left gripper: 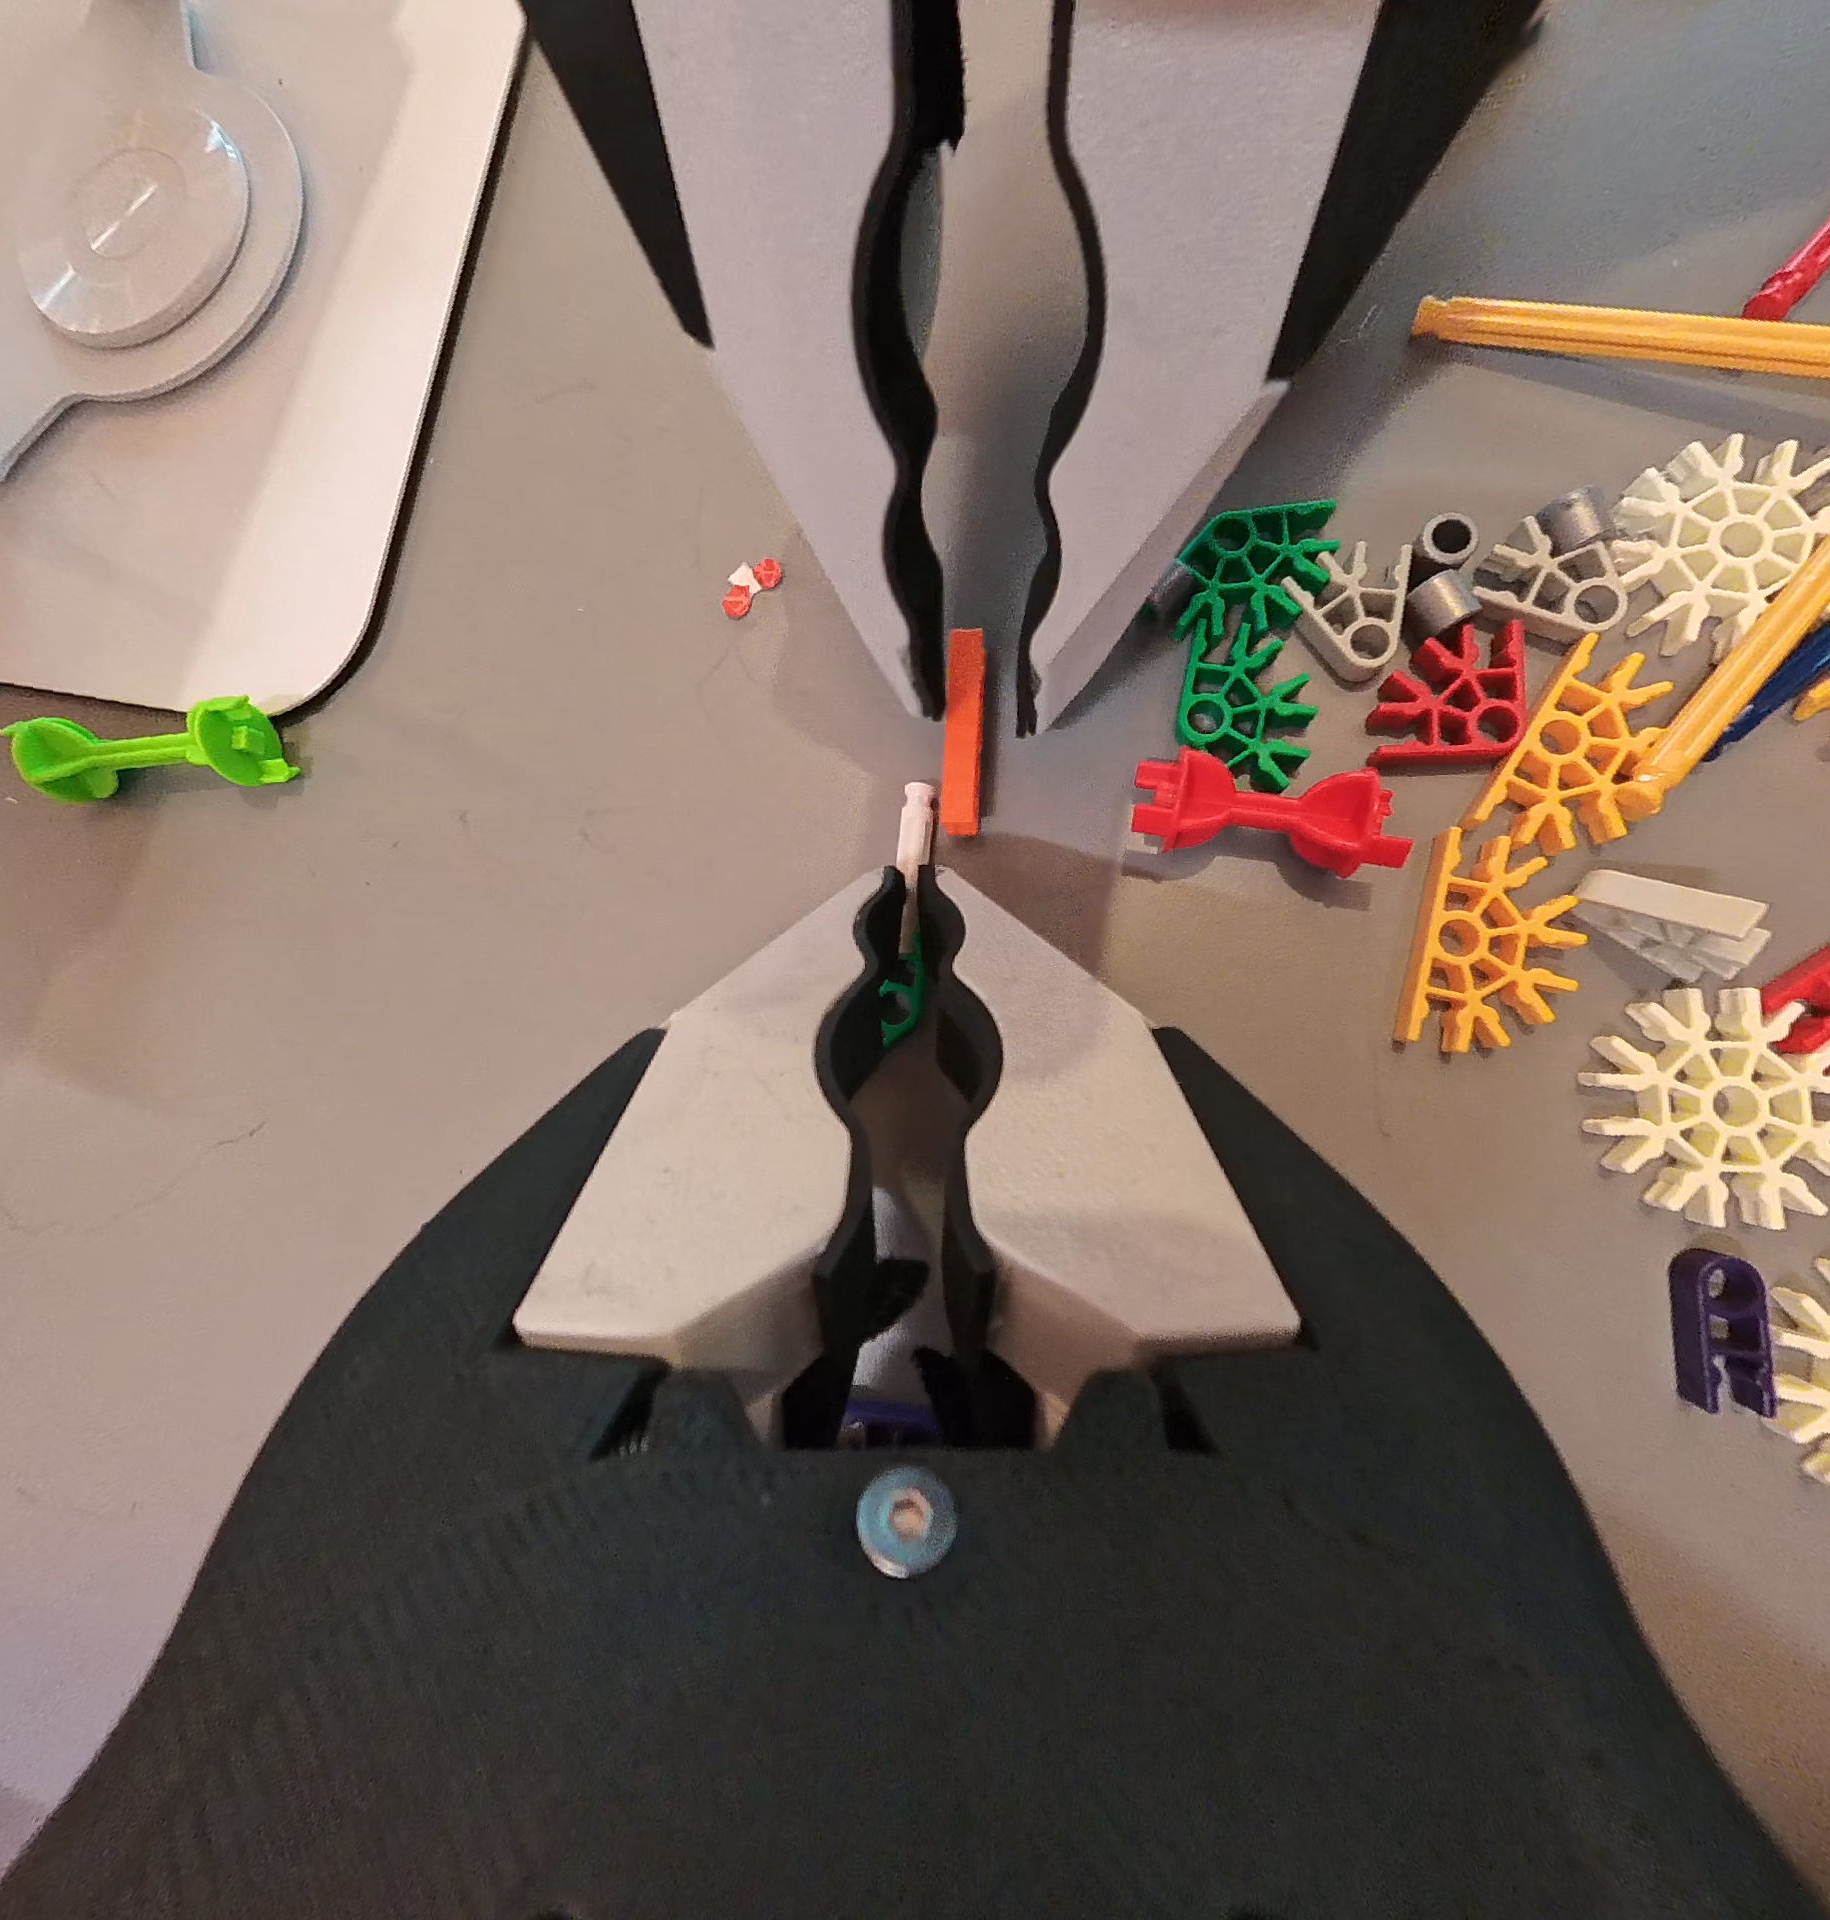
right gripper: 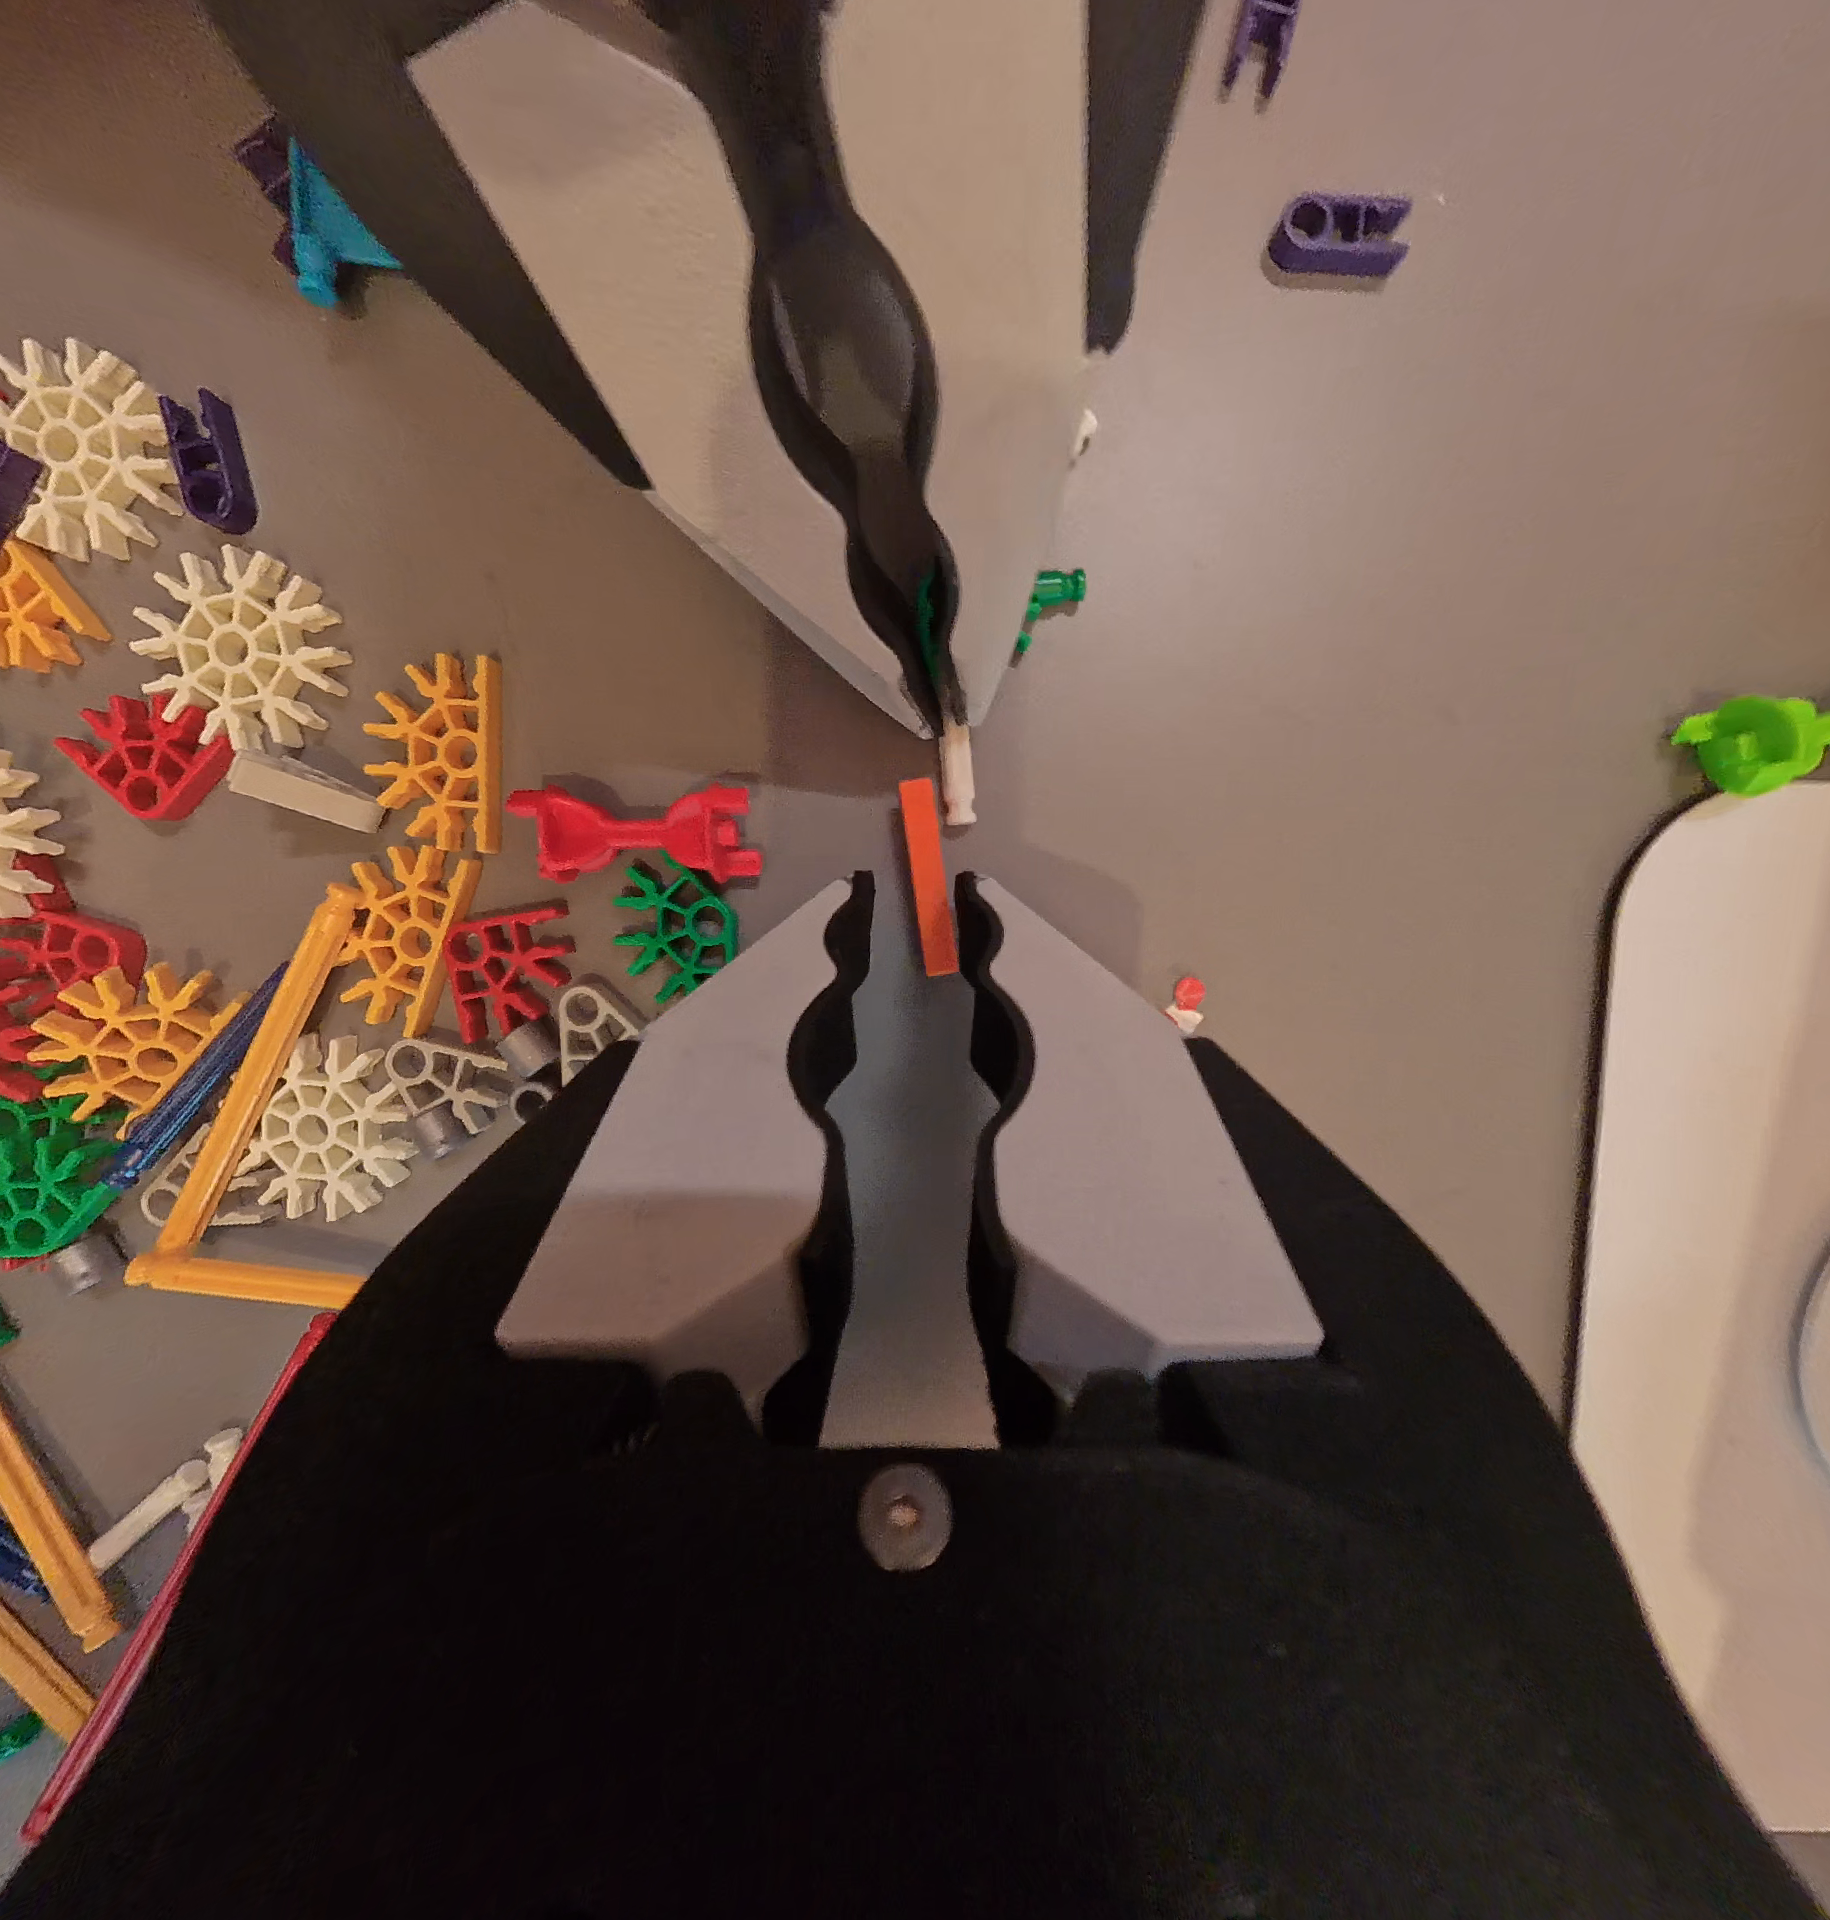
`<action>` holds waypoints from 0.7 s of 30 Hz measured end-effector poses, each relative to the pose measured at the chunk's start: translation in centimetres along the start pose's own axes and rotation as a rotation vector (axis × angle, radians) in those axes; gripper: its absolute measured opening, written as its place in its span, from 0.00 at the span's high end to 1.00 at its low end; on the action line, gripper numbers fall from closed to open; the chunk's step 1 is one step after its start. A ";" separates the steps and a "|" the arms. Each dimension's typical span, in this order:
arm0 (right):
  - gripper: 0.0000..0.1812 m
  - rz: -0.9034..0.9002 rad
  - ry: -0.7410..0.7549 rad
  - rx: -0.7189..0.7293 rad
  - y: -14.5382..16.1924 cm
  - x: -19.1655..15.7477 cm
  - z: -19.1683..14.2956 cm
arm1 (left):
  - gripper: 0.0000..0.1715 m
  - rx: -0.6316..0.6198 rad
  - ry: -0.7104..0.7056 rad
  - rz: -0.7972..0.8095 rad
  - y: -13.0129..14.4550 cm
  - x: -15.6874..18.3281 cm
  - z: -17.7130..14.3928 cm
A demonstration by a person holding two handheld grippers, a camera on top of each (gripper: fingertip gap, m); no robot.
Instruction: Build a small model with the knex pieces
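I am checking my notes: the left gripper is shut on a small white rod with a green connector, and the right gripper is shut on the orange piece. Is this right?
Not quite. The left gripper is shut on the white rod and green connector, but the right gripper is open: the right wrist view shows its jaws apart, with the orange piece between the fingertips.

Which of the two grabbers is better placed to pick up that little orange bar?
Probably the right gripper: open, with the orange bar between its fingertips. The left gripper is shut on a white rod.
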State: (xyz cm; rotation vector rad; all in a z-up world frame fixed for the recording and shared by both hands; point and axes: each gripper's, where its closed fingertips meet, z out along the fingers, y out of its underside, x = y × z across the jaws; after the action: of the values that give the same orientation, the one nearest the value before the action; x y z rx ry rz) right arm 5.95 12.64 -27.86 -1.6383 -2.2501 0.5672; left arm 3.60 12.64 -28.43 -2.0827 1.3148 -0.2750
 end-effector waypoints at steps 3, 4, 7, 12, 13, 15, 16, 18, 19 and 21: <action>1.00 0.009 -0.001 0.015 -0.3 0.1 0.2 | 1.00 -0.004 0.010 0.003 0.1 0.1 -0.1; 1.00 0.029 -0.006 0.026 -0.3 0.3 0.2 | 1.00 -0.006 0.015 0.004 0.1 0.2 -0.1; 1.00 0.067 -0.024 0.041 -0.3 0.7 0.2 | 1.00 -0.007 0.026 0.007 0.2 0.4 -0.2; 1.00 0.147 -0.075 0.062 -0.5 1.1 0.3 | 1.00 -0.005 0.039 0.014 0.2 0.6 -0.3; 1.00 0.162 -0.073 0.064 -0.6 1.3 0.4 | 1.00 -0.005 0.037 0.015 0.2 0.6 -0.3; 1.00 0.164 -0.063 0.044 -0.4 1.5 0.6 | 1.00 -0.003 0.035 0.013 0.2 0.6 -0.3; 1.00 0.159 -0.058 0.038 -0.3 1.5 0.7 | 1.00 -0.001 0.036 0.011 0.2 0.6 -0.3; 1.00 0.170 -0.064 0.030 -0.2 1.3 1.1 | 1.00 0.002 0.036 0.008 0.2 0.7 -0.3; 1.00 0.177 -0.062 0.031 -0.3 1.4 1.2 | 1.00 0.003 0.036 0.007 0.2 0.7 -0.3; 1.00 0.196 -0.063 0.038 -0.4 1.6 1.2 | 1.00 0.004 0.037 0.001 0.2 0.7 -0.4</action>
State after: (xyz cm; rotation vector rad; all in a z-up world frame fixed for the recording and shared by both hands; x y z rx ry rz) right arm 4.58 13.84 -28.66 -1.8585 -2.1214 0.7142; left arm 3.58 11.82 -28.41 -2.0822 1.3363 -0.3170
